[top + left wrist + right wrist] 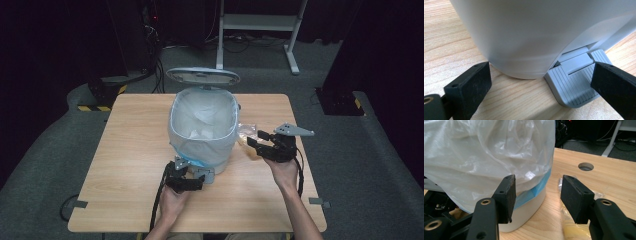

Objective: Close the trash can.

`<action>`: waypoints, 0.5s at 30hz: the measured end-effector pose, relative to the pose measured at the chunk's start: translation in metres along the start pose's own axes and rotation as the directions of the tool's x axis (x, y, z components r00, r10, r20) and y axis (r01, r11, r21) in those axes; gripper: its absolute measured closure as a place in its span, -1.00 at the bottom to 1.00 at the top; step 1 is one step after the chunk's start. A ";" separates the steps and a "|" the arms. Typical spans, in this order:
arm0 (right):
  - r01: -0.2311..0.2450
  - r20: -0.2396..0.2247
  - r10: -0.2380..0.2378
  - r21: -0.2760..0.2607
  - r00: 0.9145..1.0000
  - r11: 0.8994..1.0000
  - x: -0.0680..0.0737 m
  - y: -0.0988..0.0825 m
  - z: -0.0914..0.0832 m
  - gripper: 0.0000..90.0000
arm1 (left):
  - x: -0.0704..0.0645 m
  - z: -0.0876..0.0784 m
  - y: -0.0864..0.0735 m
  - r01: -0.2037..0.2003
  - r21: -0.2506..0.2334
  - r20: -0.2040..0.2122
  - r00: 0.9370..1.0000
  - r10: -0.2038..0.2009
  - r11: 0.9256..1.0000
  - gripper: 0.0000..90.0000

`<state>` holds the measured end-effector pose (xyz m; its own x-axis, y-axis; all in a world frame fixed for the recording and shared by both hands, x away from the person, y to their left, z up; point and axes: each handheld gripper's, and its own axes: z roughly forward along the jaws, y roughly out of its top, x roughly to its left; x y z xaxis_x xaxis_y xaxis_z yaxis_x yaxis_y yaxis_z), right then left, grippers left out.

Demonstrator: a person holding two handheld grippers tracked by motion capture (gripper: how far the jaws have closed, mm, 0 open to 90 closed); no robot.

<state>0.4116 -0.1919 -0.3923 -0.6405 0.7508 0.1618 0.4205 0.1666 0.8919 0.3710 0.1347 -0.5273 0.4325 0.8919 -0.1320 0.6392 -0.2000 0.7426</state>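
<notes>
A white pedal bin stands mid-table, lined with a clear plastic bag, its grey lid tipped up at the back. My left gripper is low at the bin's front, open. In the left gripper view its jaws straddle the bin's base, the right one over the grey ribbed pedal. My right gripper hovers open beside the bin's right flank. Nothing is between its jaws. Just beyond them a crumpled clear wrapper with something yellowish inside lies on the table.
The wooden table has bare room left of the bin. A round cable hole is set in the tabletop past the wrapper. Behind the table stand a white desk frame and dark equipment on the floor.
</notes>
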 end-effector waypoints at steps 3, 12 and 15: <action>-0.003 0.005 0.003 0.007 1.000 1.000 -0.001 -0.003 0.002 0.02 | 0.000 0.000 0.000 0.000 0.000 0.000 1.000 0.000 1.000 -0.93; -0.004 0.010 0.004 0.017 1.000 1.000 -0.005 -0.009 0.009 0.02 | 0.000 0.000 0.000 0.000 0.000 0.000 1.000 0.000 1.000 -0.93; -0.003 0.014 0.003 0.025 1.000 1.000 -0.006 -0.012 0.011 0.02 | 0.000 0.000 0.000 0.000 0.000 0.000 1.000 0.000 1.000 -0.93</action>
<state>0.4174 -0.1916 -0.4089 -0.6300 0.7603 0.1585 0.4384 0.1797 0.8807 0.3709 0.1346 -0.5273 0.4324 0.8919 -0.1324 0.6393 -0.1997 0.7426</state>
